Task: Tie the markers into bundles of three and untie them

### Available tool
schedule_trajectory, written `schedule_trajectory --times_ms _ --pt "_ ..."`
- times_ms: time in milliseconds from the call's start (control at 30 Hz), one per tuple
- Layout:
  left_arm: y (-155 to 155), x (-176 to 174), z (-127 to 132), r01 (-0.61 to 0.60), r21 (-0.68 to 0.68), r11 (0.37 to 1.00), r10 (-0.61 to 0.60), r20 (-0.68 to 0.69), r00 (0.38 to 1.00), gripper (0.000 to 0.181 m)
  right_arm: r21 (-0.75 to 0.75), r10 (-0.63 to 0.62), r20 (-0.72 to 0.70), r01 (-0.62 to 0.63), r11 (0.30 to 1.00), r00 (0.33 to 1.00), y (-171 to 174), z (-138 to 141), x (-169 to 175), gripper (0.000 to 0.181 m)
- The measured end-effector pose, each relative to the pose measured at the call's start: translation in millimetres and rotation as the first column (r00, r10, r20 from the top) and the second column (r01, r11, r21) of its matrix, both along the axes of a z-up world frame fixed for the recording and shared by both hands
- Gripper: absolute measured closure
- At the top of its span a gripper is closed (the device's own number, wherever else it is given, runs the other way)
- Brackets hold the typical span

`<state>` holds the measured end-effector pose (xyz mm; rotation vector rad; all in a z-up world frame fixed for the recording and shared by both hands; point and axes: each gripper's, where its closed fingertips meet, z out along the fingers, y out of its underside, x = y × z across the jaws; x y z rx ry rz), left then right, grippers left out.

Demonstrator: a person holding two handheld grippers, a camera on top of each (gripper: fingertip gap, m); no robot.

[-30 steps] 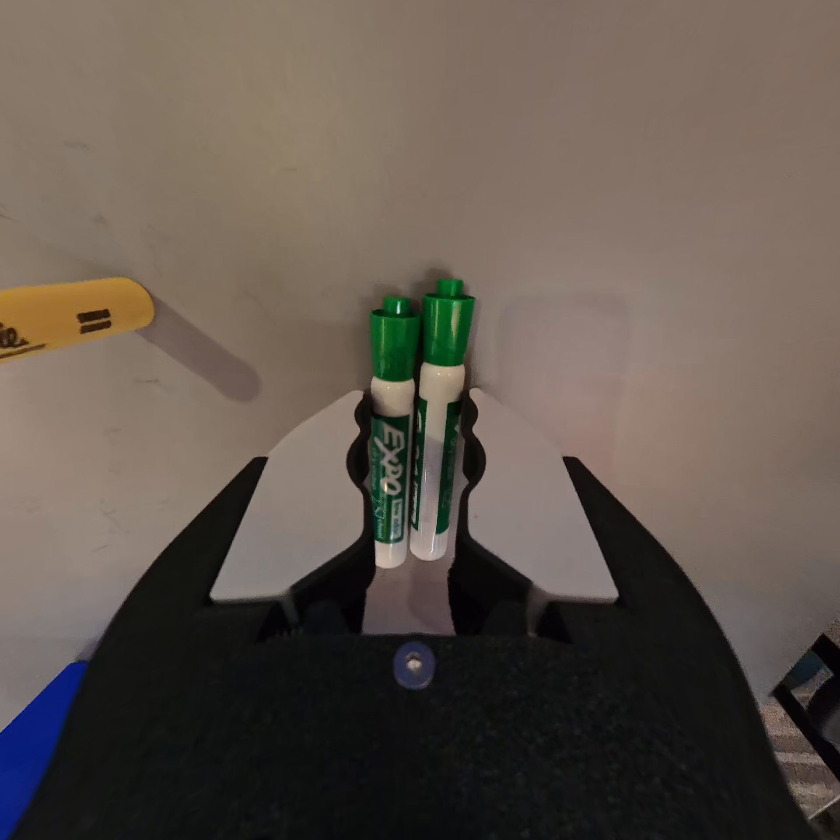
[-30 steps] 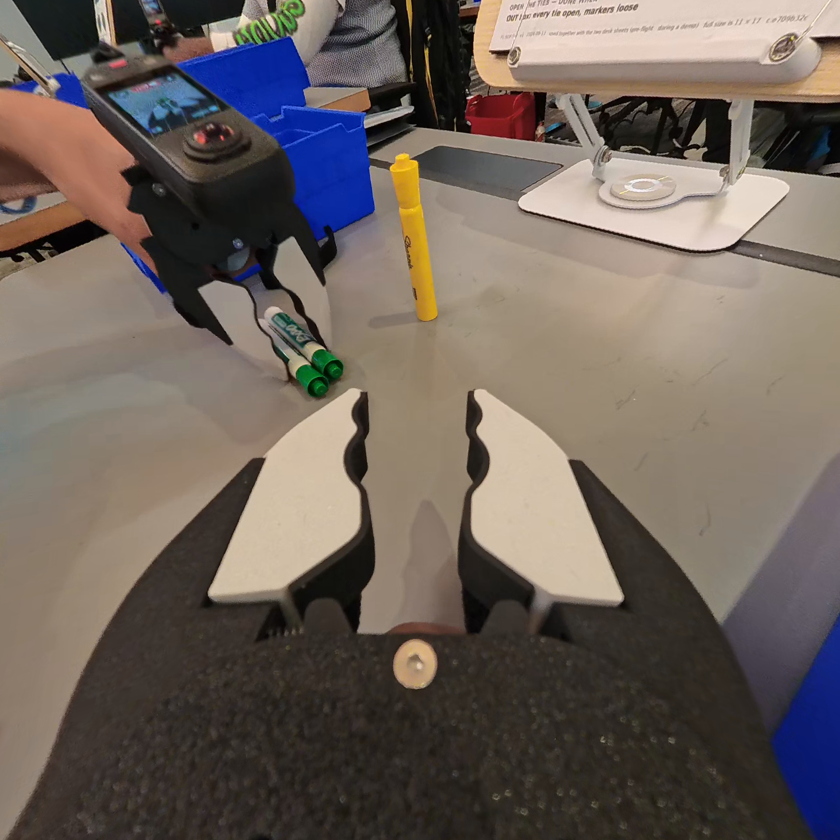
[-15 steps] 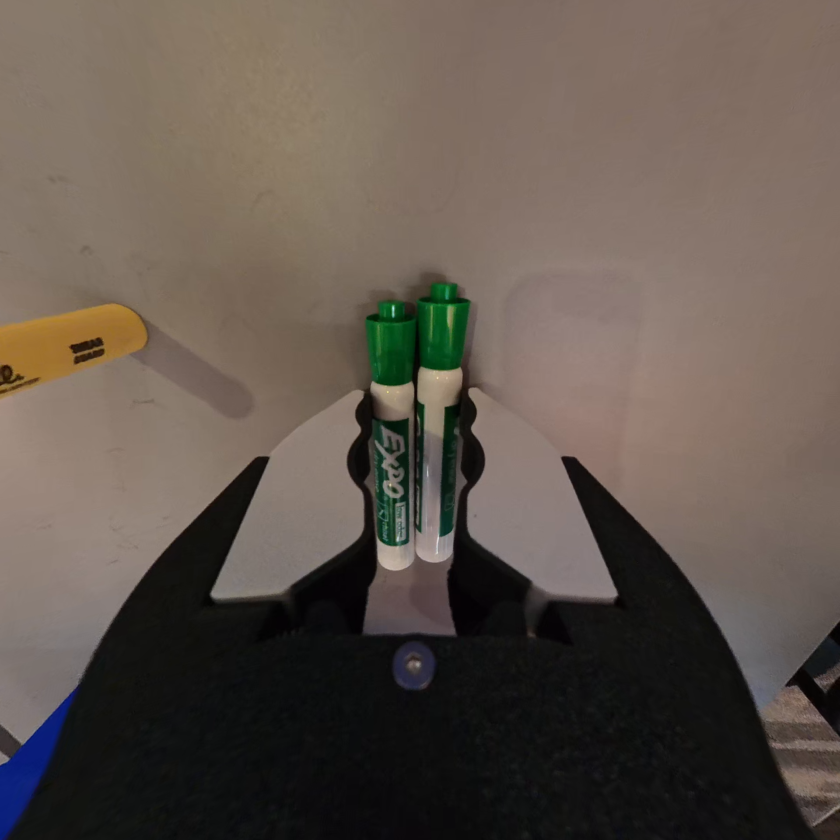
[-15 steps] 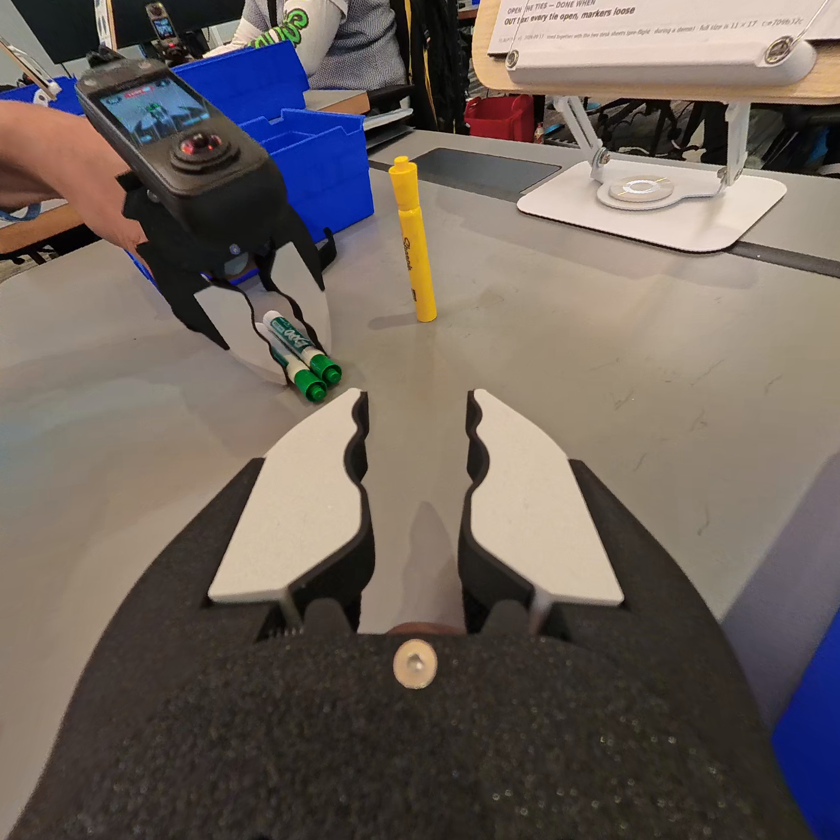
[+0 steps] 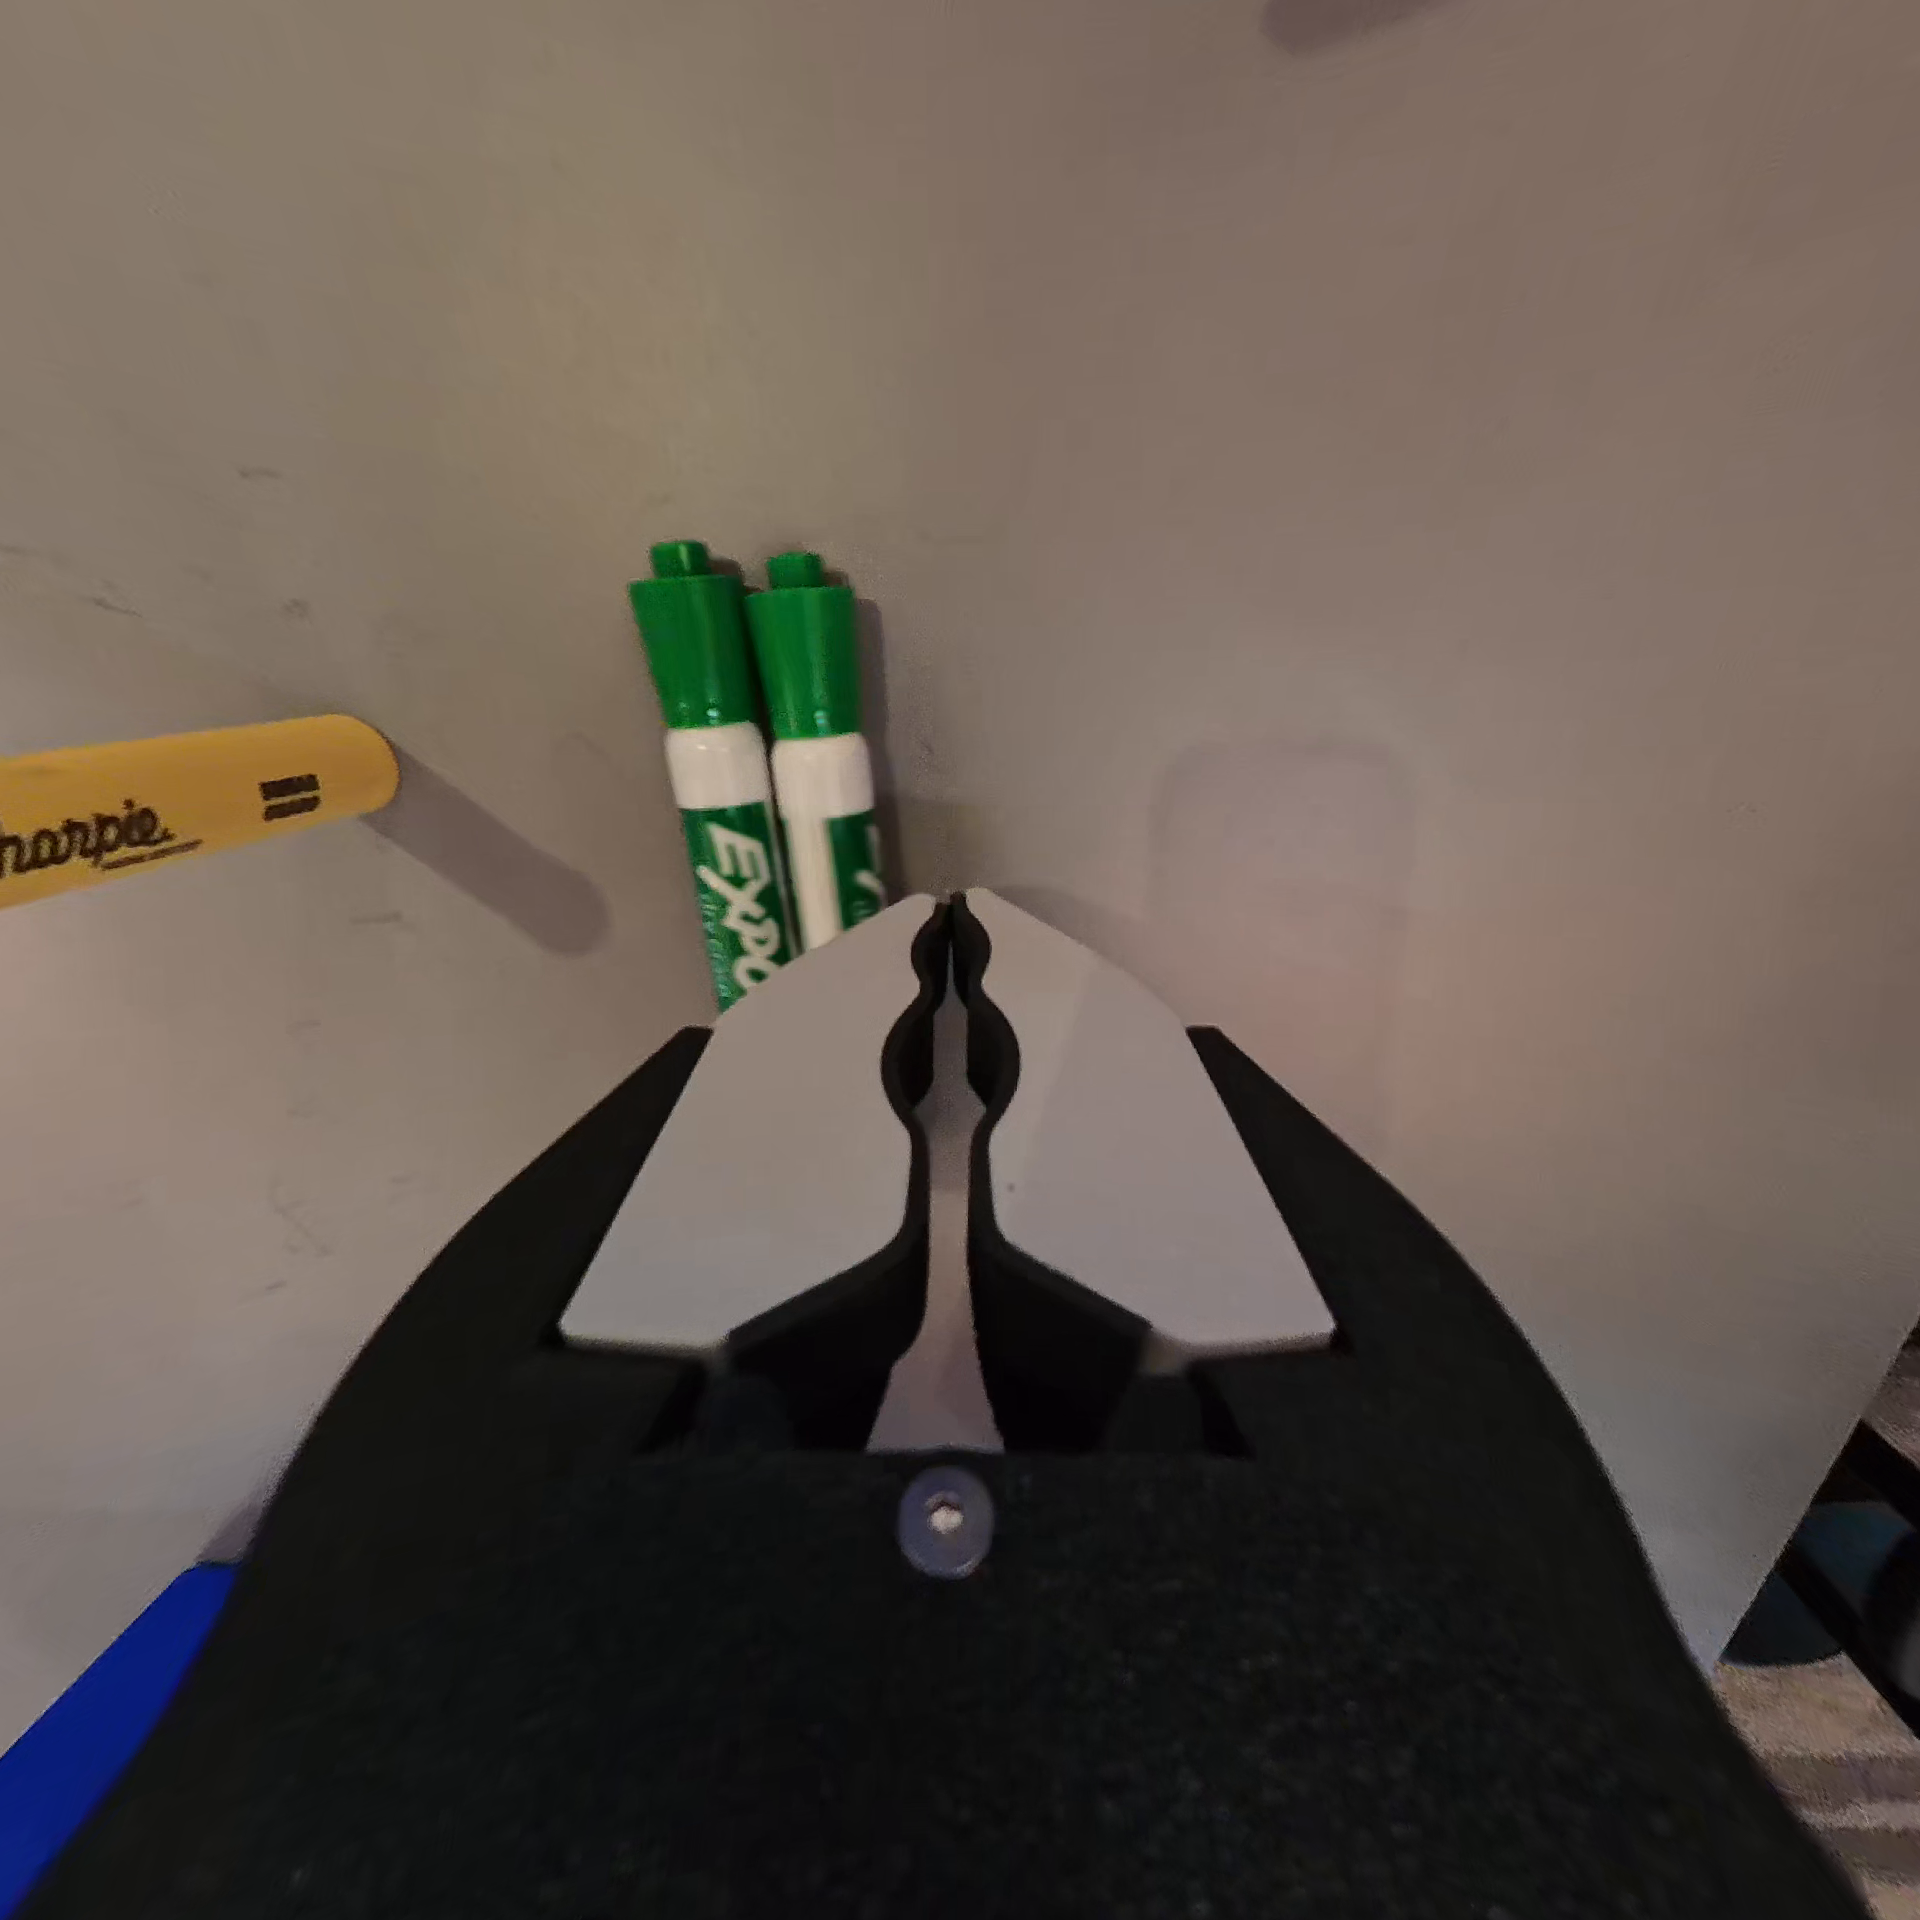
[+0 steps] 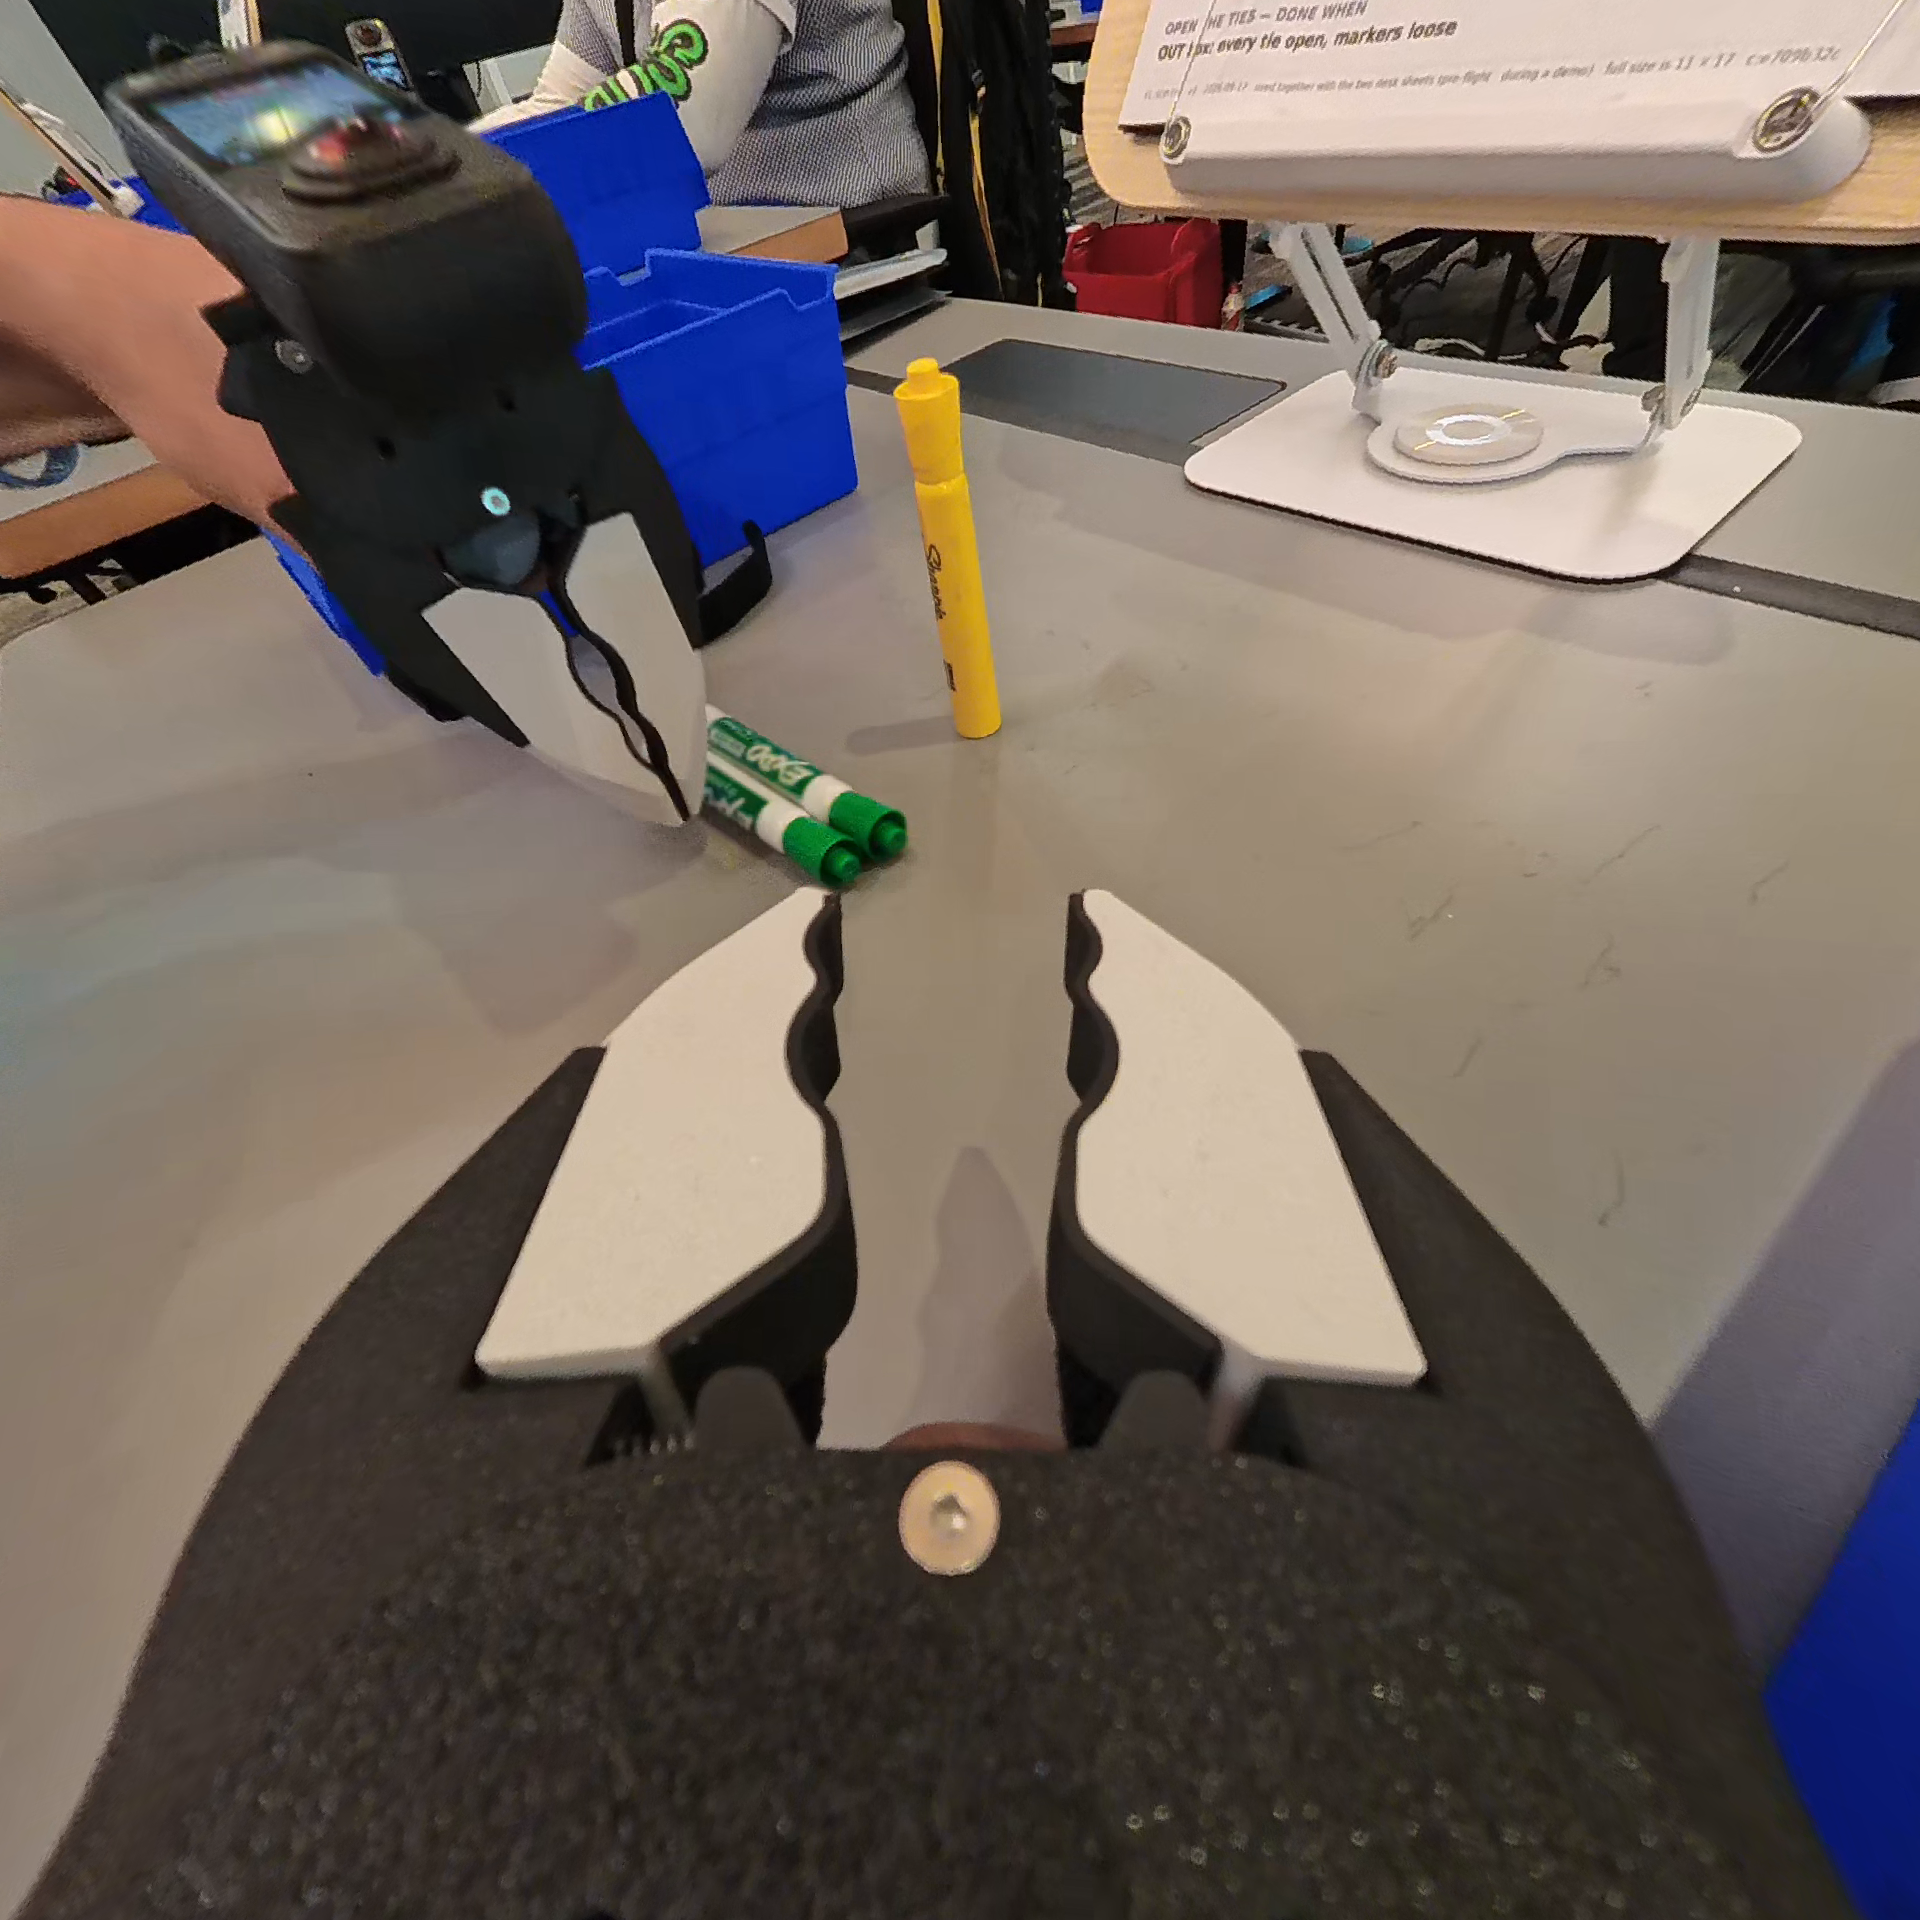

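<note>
Left tool [image 5: 954, 904] pressed together, empty, beside green markers [image 5: 764, 758]; right tool [image 6: 951, 914] spread. Markers, seemingly loose, could roll if nudged.

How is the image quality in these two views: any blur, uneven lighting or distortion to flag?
Left wrist view: dim, the grey table vignetted, the yellow marker casting a hard shadow. Right wrist view: brighter, the left gripper and hand motion-blurred, edges bent by the wide-angle lens, the green markers sharp.
</note>
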<state>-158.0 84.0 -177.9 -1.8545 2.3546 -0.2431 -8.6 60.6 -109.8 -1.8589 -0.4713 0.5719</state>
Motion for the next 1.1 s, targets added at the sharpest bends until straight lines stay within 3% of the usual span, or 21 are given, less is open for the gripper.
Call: schedule_trajectory --times_ms 233,333,400,533,633,733,800,867,1000,1100 --pt "15 1 26 -0.046 0.023 0.999 0.044 0.105 0.993 0.181 -0.005 0.003 -0.005 -0.003 1.0 1.0 0 -1 -1 0.141" --pt "44 -7 27 -0.114 0.116 0.987 0.105 0.082 0.991 0.153 -0.006 0.005 0.002 -0.005 1.0 1.0 0 -2 -2 0.141" --pt "56 -11 29 -0.147 0.131 0.981 0.137 0.078 0.987 0.144 -0.006 0.003 0.007 -0.003 1.0 1.0 0 -3 -2 0.141" --pt "55 -5 49 -0.233 0.092 0.968 0.204 0.25 0.946 0.135 -0.003 -0.005 0.001 0.005 1.0 1.0 1 -2 2 0.141" --pt "34 2 67 -0.338 0.053 0.94 0.271 0.488 0.83 0.129 -0.004 -0.011 -0.008 0.011 1.0 1.0 1 -3 5 0.141" --pt "11 -2 78 -0.484 -0.064 0.873 0.391 0.686 0.614 0.126 -0.004 -0.008 -0.016 0.008 1.0 1.0 1 -3 4 0.14" --pt "-6 -8 76 -0.535 -0.171 0.828 0.465 0.742 0.483 0.123 -0.001 -0.001 -0.011 0.001 1.0 1.0 0 -2 0 0.14" --pt "-17 -16 71 -0.565 -0.243 0.789 0.517 0.76 0.395 0.123 0.006 0.004 -0.003 -0.004 1.0 1.0 1 -2 -3 0.141" --pt "-21 -31 61 -0.612 -0.211 0.762 0.507 0.783 0.361 0.124 0.005 0.017 0.024 -0.017 1.0 1.0 2 -5 -11 0.14" --pt "-24 -28 56 -0.594 -0.206 0.777 0.507 0.764 0.398 0.123 -0.004 0.028 0.031 -0.028 1.0 0.999 1 -8 -16 0.141"
